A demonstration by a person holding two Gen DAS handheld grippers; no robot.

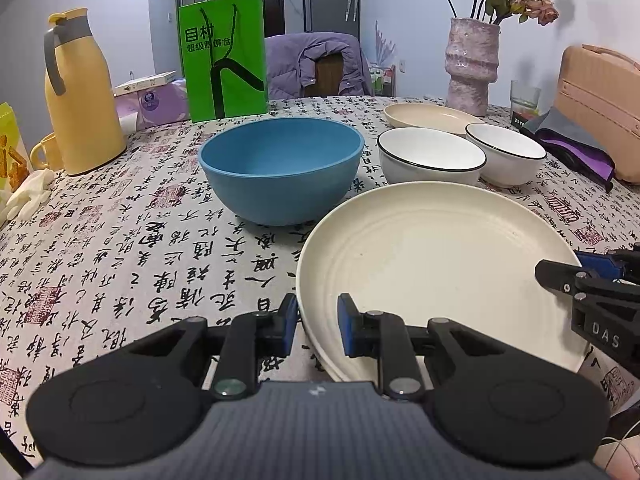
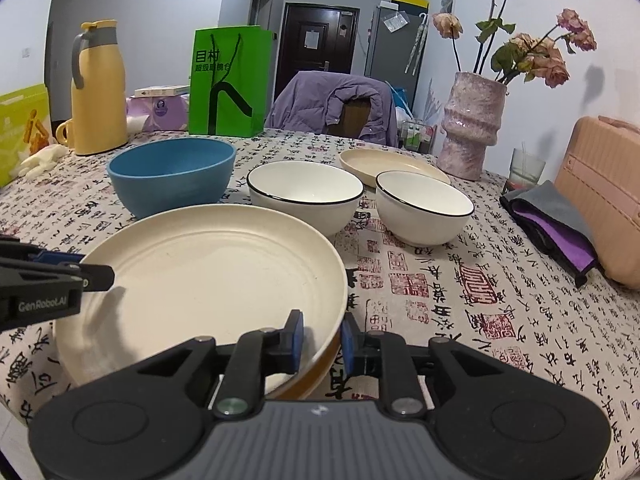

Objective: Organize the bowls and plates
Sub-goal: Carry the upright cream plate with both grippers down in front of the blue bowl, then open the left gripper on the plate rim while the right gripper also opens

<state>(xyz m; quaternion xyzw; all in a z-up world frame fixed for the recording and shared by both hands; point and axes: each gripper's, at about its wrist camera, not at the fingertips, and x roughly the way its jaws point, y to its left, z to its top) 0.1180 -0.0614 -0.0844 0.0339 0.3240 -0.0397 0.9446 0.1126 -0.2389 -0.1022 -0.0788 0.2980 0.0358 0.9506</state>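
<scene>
The big plate [image 1: 432, 264] lies on the tablecloth [image 1: 120, 248] just in front of the blue bowl [image 1: 280, 168], with both grippers on its near rim, one at each side, likely so a wide, shallow dish can be carried level. The left gripper [image 1: 318, 326] straddles the rim with a visible gap at each pad, so it looks loose rather than clamped. The right gripper [image 2: 322, 340] also straddles the rim; whether its pads press I cannot tell. To the right of the blue bowl stand two white bowls [image 1: 430, 156] [image 1: 506, 152], side by side, and a small plate [image 1: 428, 118] behind them, probably the place for stacking. Readable writing: "GenRoboAI" and "DAS" on the gripper bodies, and "目村" on the green bag [image 1: 224, 56] behind the blue bowl.
</scene>
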